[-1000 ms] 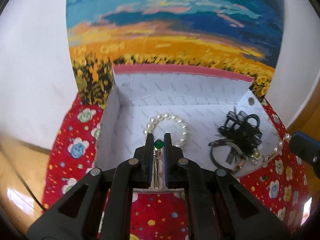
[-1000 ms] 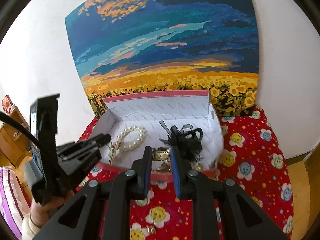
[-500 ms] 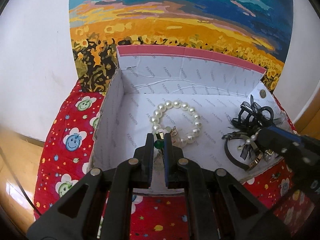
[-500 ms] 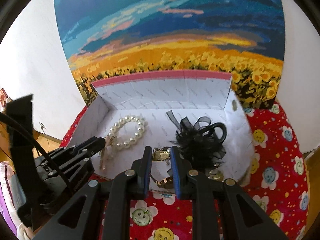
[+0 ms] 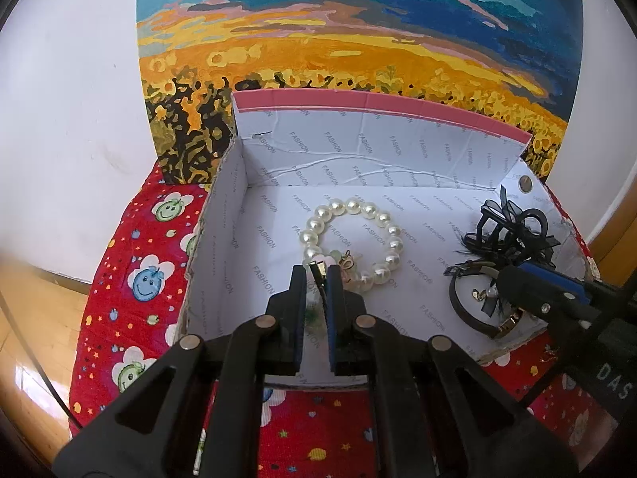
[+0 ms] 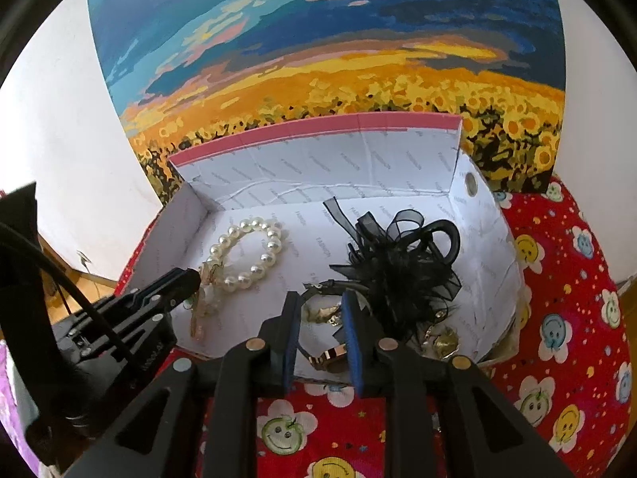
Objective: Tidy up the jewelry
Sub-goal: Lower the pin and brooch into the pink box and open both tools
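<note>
A white cardboard box (image 5: 223, 239) with a pink rim sits on a red smiley cloth. Inside lie a pearl bracelet (image 5: 352, 239), a black ribbon hair bow (image 5: 513, 235) and a black-and-gold bangle (image 5: 469, 310). My left gripper (image 5: 317, 275) reaches low into the box beside the pearls, its jaws slightly parted around a green-stone gold earring (image 5: 316, 302) that hangs down to the box floor. It also shows in the right wrist view (image 6: 195, 279). My right gripper (image 6: 320, 298) is open over the bangle (image 6: 326, 352) at the box's front wall.
A sunflower-field painting (image 5: 358, 59) leans on the white wall behind the box. The red cloth (image 6: 557, 358) covers a round seat. Wooden floor (image 5: 36, 318) shows at the left. A small earring (image 5: 551, 352) lies on the cloth right of the box.
Both grippers moved forward and down into the box. The left jaws parted slightly and the green earring sank lower between them. The right gripper opened wider over the bangle.
</note>
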Demonstrator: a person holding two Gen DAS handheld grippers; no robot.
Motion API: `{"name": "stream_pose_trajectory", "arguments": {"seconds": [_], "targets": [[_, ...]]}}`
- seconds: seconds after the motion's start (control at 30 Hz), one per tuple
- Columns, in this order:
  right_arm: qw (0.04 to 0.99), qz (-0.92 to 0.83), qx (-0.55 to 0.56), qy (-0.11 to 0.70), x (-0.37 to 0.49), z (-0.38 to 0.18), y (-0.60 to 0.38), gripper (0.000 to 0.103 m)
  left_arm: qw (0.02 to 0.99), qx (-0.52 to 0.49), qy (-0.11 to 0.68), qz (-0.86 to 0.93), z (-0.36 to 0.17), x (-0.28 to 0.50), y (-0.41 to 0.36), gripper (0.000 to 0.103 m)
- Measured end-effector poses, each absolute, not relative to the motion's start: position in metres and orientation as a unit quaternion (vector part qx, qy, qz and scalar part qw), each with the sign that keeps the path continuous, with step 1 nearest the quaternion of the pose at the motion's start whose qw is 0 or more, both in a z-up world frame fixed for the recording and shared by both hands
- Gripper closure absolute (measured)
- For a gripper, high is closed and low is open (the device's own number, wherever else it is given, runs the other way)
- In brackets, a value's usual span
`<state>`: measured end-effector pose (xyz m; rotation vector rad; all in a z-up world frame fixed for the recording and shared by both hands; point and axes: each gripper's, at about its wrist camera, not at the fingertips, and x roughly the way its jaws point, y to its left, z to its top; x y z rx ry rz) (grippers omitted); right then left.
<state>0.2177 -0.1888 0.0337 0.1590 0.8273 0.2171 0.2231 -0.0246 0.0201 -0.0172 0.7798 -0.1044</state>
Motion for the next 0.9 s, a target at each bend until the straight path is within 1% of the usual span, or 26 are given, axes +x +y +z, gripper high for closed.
{"name": "stream_pose_trajectory", "arguments": {"seconds": [0.07,0.1,0.13,0.17,0.2,0.27,0.3,0.37,0.43,0.47,0.6,0.9], "targets": [[0.908,0.103,0.076,0.399,0.216,0.035,-0.19,0.072,0.924,-0.008,0.379,-0.05,0.02,0.223,-0.024,0.099],[0.908,0.103,0.076,0.398,0.215,0.037,-0.19,0.066,0.924,-0.006,0.378,-0.048,0.02,0.223,-0.024,0.098],[0.909,0.103,0.077,0.397,0.213,0.038,-0.191,0.061,0.924,-0.004,0.378,-0.047,0.019,0.224,-0.023,0.095],[0.909,0.101,0.078,0.396,0.212,0.04,-0.191,0.06,0.925,-0.003,0.378,-0.046,0.019,0.224,-0.023,0.089],[0.911,0.099,0.078,0.393,0.209,0.042,-0.191,0.058,0.925,-0.003,0.378,-0.045,0.018,0.224,-0.024,0.086],[0.914,0.098,0.075,0.386,0.204,0.046,-0.191,0.055,0.924,-0.001,0.379,-0.047,0.018,0.225,-0.024,0.072],[0.915,0.098,0.074,0.384,0.201,0.049,-0.192,0.053,0.923,-0.001,0.381,-0.051,0.017,0.224,-0.025,0.069],[0.918,0.095,0.074,0.379,0.193,0.054,-0.193,0.049,0.923,0.001,0.379,-0.061,0.018,0.223,-0.027,0.059],[0.92,0.089,0.078,0.375,0.186,0.057,-0.196,0.042,0.924,0.004,0.376,-0.064,0.018,0.221,-0.029,0.053],[0.92,0.089,0.081,0.373,0.182,0.059,-0.198,0.041,0.925,0.005,0.375,-0.066,0.019,0.22,-0.031,0.049],[0.919,0.089,0.089,0.374,0.165,0.063,-0.206,0.036,0.924,0.007,0.374,-0.072,0.024,0.213,-0.036,0.041],[0.921,0.073,0.091,0.372,0.128,0.064,-0.226,0.034,0.924,0.011,0.375,-0.078,0.042,0.175,-0.042,0.032]]}}
